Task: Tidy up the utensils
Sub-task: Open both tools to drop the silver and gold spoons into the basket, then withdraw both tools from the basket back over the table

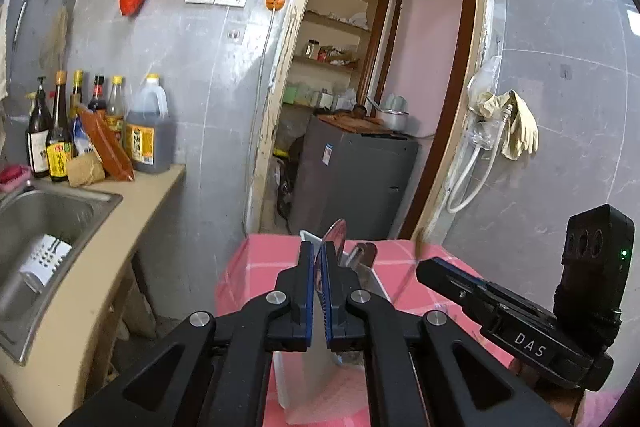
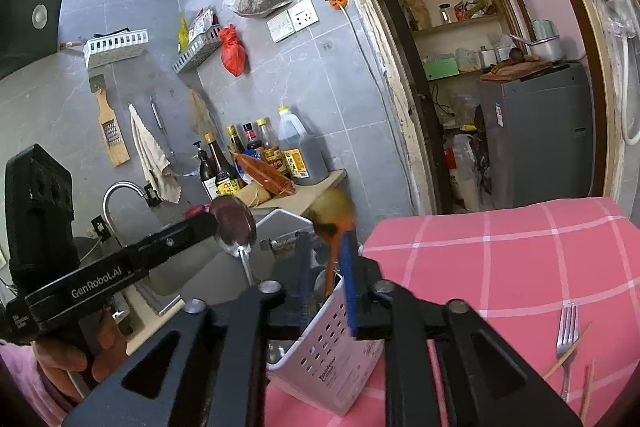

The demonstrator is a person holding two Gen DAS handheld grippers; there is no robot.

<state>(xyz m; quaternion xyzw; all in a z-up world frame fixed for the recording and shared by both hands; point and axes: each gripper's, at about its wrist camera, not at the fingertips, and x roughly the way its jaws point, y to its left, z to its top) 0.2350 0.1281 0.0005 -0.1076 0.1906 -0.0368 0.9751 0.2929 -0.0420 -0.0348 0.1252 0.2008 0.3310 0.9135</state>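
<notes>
My left gripper [image 1: 319,263] is shut on a metal spoon [image 1: 335,235], its bowl sticking up past the fingertips; in the right wrist view the spoon [image 2: 234,227] hangs just left of a white perforated utensil holder [image 2: 336,347]. My right gripper [image 2: 326,259] grips the holder's rim, one blue pad inside and one outside. The holder stands on the pink checked tablecloth [image 2: 500,267] and holds a wooden spoon [image 2: 332,215] and a metal tool. A fork [image 2: 568,335] and chopsticks [image 2: 586,387] lie on the cloth at right.
A steel sink [image 1: 44,223] with a second white holder [image 1: 44,259] lies left, sauce bottles [image 1: 92,131] on the counter behind. A doorway with a grey fridge [image 1: 348,183] is ahead. A tap [image 2: 120,195] stands over the sink.
</notes>
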